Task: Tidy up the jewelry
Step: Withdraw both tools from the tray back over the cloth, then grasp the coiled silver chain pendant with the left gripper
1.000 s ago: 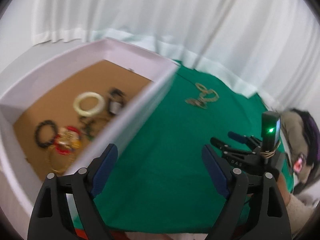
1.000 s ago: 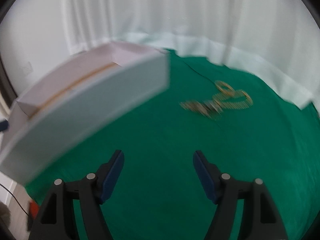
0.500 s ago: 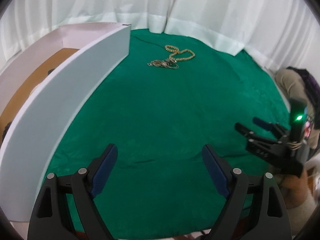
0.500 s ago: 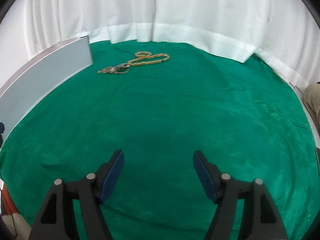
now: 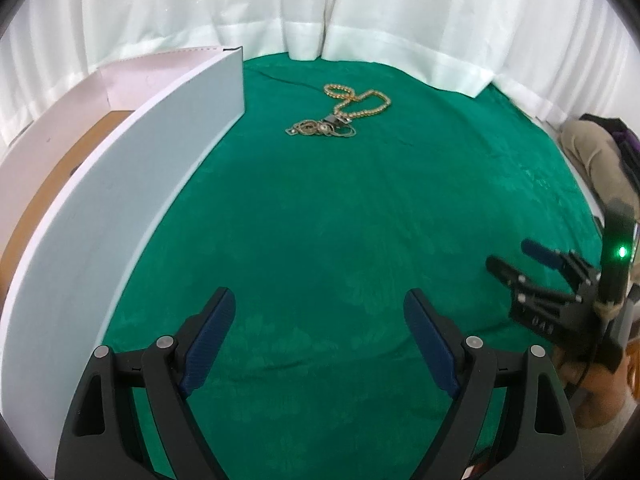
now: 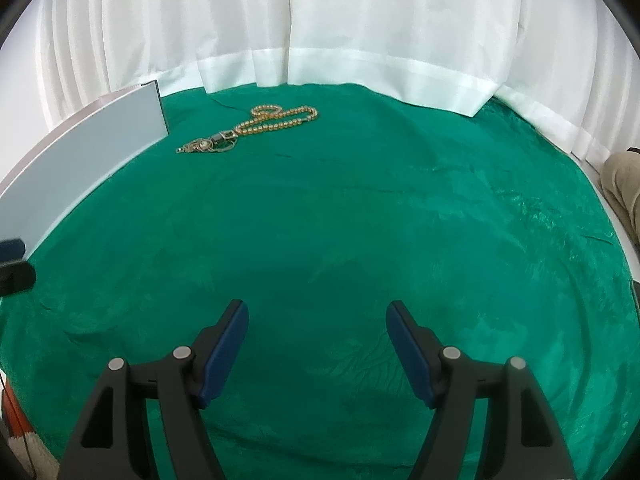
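Now both the left gripper (image 5: 318,338) and right gripper (image 6: 316,346) are held released and empty; the gold bead necklace (image 6: 276,118), lying beside the white box (image 5: 132,184), is probably fetched next.

One box (image 5: 120,184), one jewelry pile (image 5: 340,118)

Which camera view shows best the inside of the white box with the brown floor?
The left wrist view: it shows the white box, its inner far wall and some brown floor. The right wrist view shows only its grey-white outer wall.
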